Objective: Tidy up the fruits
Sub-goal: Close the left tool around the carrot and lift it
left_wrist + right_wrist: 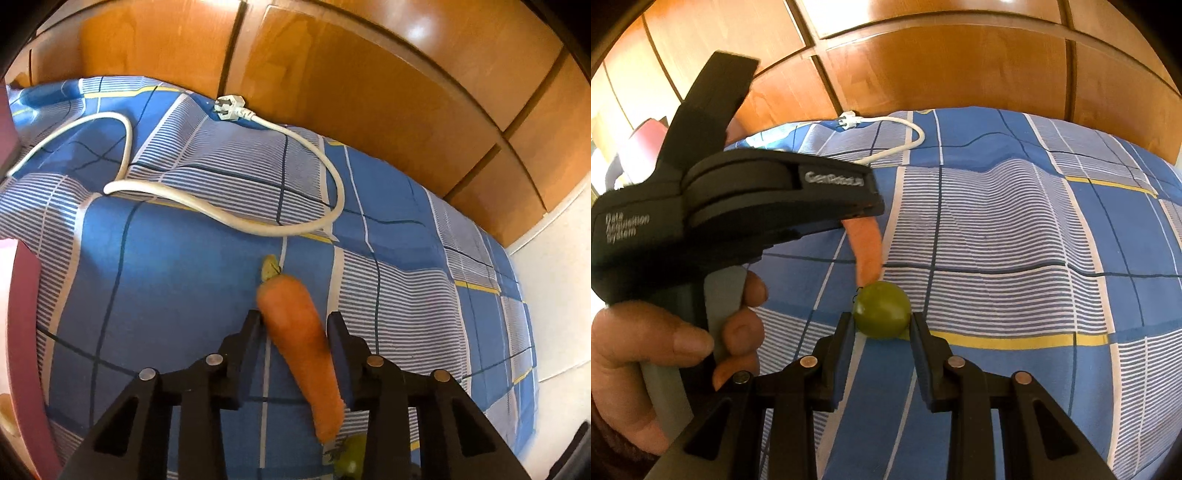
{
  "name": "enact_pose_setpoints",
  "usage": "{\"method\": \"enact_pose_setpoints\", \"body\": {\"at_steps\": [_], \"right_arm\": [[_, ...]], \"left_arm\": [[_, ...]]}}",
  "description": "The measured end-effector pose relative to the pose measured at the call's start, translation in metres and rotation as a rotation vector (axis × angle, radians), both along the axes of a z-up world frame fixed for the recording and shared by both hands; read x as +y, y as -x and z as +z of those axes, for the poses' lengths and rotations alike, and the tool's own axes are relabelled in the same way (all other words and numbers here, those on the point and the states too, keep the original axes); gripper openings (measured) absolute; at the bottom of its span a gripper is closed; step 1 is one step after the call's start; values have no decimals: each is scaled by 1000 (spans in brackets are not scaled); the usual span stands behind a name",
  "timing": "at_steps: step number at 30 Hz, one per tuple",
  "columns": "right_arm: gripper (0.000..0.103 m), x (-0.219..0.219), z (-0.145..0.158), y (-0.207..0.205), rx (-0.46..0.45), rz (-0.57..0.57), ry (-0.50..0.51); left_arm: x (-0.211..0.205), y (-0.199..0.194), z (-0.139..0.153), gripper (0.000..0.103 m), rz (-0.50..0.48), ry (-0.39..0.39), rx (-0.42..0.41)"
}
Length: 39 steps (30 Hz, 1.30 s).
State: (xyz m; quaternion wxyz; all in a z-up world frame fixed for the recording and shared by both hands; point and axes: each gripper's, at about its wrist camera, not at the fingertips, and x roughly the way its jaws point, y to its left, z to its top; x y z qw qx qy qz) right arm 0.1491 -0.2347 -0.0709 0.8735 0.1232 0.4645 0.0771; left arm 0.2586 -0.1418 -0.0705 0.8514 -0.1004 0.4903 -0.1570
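- Blue, white and yellow checked bedsheet (184, 258) over a soft raised surface; glossy wooden cabinet doors (332, 74) behind it in both views.
- Carrot (295, 332): orange, long, lying on the sheet between the fingers of the left gripper (294, 325). Leafy stub points away from the camera; narrow tip points back toward it. Left finger touches the carrot's side; right finger sits just beside it. Jaws stand partly open, not yet pressed firmly onto it.
- Green round fruit (881, 310): short dark stem, resting on the sheet between the fingertips of the right gripper (881, 321). Both fingertips meet its sides, or nearly so; whether they squeeze it cannot be told.
- Carrot tip lies just beyond the green fruit, touching or nearly touching it.
- White power cable (229, 206) with plug (229, 107): looped on the sheet, well beyond both grippers.
- Dark red object (22, 332): cut off at the left edge of the left wrist view; identity unclear.
- Left wrist view: green fruit only partly visible at the bottom edge, blurred, under the gripper body.
- Right wrist view only: left gripper from the side, printed lettering on its black body, person's left hand (646, 350) around the grey handle; most of the carrot is hidden behind that gripper.
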Motion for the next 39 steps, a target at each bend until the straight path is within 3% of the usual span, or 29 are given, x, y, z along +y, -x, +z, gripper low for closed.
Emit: {"method": "enact_pose_setpoints", "body": {"at_steps": [9,21,39], "right_arm": [[31,-4,1,7,-2,-12,7],[31,-18,4,38,8,-44,18],[30,-38,5,98,25,-91,20]], "left_arm": [[15,25,4,36,-12,-23,-12],[35,87,6,36,-20,-42,-18],[29,177,10,32,-134,-90,-72]]}}
